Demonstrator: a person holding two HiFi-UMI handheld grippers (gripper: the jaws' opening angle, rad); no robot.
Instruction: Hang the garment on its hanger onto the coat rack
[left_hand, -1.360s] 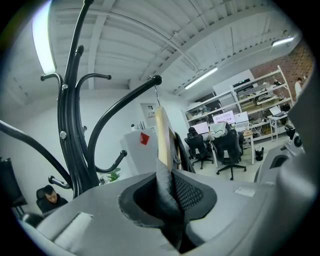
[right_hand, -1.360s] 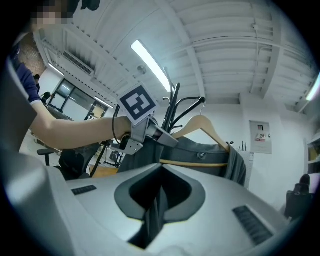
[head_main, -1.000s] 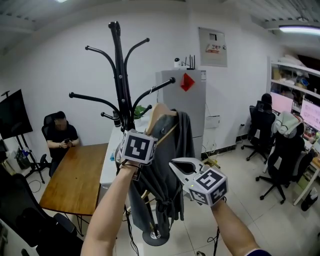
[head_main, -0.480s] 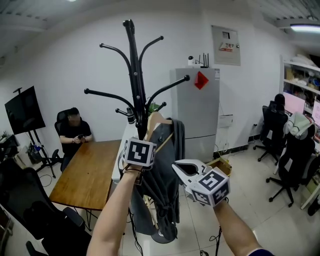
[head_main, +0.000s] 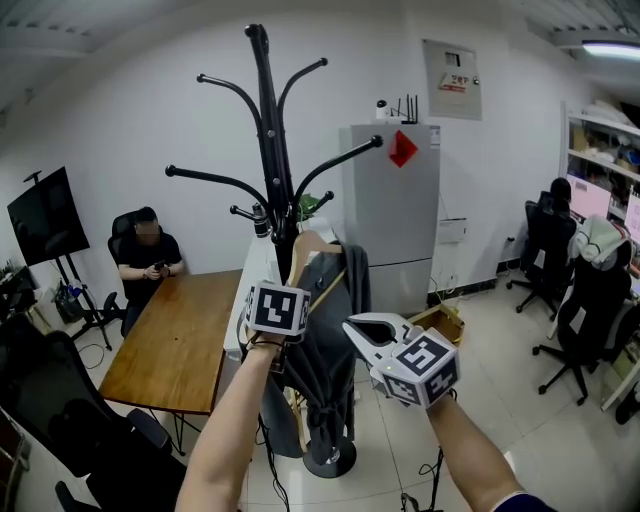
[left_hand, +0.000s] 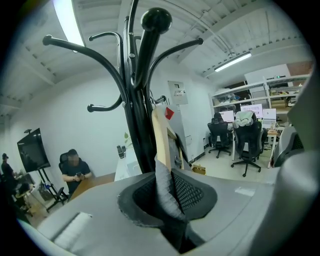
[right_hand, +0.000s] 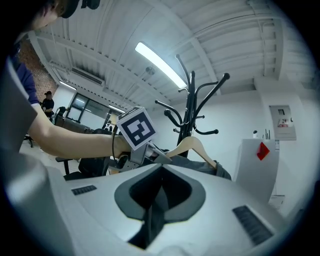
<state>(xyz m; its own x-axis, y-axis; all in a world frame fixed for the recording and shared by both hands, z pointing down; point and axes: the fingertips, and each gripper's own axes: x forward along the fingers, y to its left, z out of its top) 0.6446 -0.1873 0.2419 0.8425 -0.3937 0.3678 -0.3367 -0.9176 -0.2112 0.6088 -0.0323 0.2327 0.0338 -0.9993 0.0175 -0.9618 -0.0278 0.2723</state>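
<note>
**Hanger top just under the rack's lower pegs, left claw carrying it**

The coat rack (head_main: 272, 150) stands straight ahead, its pole right behind the grey garment (head_main: 335, 350). The wooden hanger (head_main: 304, 252) peaks just below the short lower pegs (head_main: 243, 212), so the coming lift looks upward and slightly forward. Its hook cannot be made out. The left gripper (left_hand: 165, 187), the nearer one, pinches the garment's fabric at the hanger's neck. The right gripper (right_hand: 159, 170), jaws together on nothing, hangs beside it.

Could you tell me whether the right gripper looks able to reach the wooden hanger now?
Probably yes: the right gripper is empty beside the grey garment, with the wooden hanger in open air ahead of it. Only the left gripper, clamped on the garment, is nearby.
</note>
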